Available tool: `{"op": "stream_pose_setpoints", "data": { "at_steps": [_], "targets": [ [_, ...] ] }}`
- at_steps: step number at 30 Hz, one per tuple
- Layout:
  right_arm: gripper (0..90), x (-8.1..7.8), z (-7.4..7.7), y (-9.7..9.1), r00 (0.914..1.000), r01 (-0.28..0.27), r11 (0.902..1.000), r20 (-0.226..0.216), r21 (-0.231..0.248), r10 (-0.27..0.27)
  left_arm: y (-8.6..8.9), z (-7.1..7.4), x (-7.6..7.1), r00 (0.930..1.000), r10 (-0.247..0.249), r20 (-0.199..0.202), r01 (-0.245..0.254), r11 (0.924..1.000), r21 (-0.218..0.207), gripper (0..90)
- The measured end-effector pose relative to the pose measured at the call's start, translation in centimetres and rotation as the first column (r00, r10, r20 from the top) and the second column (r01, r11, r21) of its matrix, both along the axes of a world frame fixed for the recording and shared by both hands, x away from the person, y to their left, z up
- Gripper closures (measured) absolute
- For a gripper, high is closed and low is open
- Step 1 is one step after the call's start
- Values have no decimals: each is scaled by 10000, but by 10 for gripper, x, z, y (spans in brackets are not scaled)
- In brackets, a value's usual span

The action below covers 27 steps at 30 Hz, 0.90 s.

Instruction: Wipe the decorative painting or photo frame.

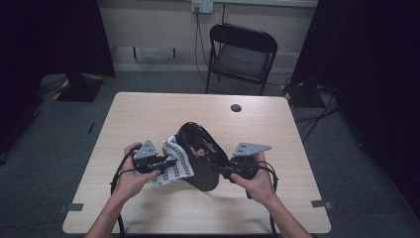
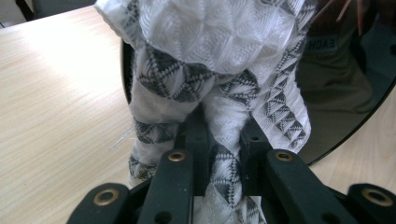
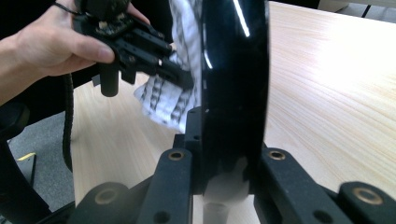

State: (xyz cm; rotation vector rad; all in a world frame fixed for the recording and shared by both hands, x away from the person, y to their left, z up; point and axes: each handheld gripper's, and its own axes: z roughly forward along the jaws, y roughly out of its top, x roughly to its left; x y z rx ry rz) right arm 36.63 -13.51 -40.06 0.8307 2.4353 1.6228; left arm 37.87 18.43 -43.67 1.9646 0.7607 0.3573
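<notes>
A pale wood-grain table (image 1: 148, 114) stands on grey carpet, a black folding chair (image 1: 242, 52) beyond it and dark curtains at both sides. At left, the left gripper (image 1: 166, 162) is clamped on a soft, waffle-textured white cloth (image 1: 178, 159) with grey triangle patterning, pressed against a glossy black round plate (image 1: 200, 158). At right, the right gripper (image 1: 224, 171) pinches the plate's rim, holding it tilted above the table's middle.

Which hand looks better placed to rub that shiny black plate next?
The left. Its hand-held gripper is shut on the patterned cloth, which already lies against the black plate. The right hand-held gripper is clamped on the plate's rim, holding it on edge.
</notes>
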Motion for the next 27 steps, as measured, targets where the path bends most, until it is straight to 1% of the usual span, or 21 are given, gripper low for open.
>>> {"op": "stream_pose_setpoints", "data": {
  "at_steps": [2,4,7,9,11,14,15,17,19,20,21,22,25,27],
  "targets": [
    [804,0,0,0,10000,3,10000,0,7,-3,0,4,0,10000,-8,58,9,9999,-133,783],
    [804,0,0,0,10000,-6,10000,12,13,6,0,9,-1,9998,45,187,-36,9989,-463,783],
    [805,0,0,0,10000,-30,10000,16,6,30,0,21,-3,9975,240,663,-178,9956,-918,782],
    [807,0,0,0,10000,-34,10000,17,2,34,2,25,-4,9961,342,814,-248,9931,-1145,779],
    [807,0,0,0,10000,-48,10000,-7,24,48,4,23,-3,9967,357,735,-279,9942,-1041,778],
    [806,1,0,0,10000,-53,10000,-29,36,54,5,14,-2,9982,368,470,-329,9962,-809,778],
    [806,1,0,0,10000,-58,10000,-22,5,58,5,12,-1,9986,338,416,-304,9963,-799,778],
    [804,0,0,0,10000,-56,10000,-19,4,56,5,8,-1,9990,294,340,-273,9979,-589,778],
    [802,1,0,0,10000,-55,10000,-42,18,55,4,3,-1,9996,227,160,-222,9992,-338,778],
    [802,1,0,0,10000,-60,10000,-59,38,60,3,2,-1,9997,234,74,-232,9993,-286,777],
    [801,1,0,0,10000,-53,10000,-59,38,53,3,-1,0,9998,217,10,-216,9997,-105,775],
    [800,0,0,0,10000,-47,10000,-55,33,48,3,-1,0,9998,208,-20,-208,9998,-54,774],
    [801,0,0,0,10000,-36,10000,-43,24,36,3,1,0,9999,141,38,-141,9999,-94,777],
    [802,0,-1,0,10000,-49,10000,-40,35,49,3,6,-1,9998,175,137,-170,9991,-387,779]
  ]
}}
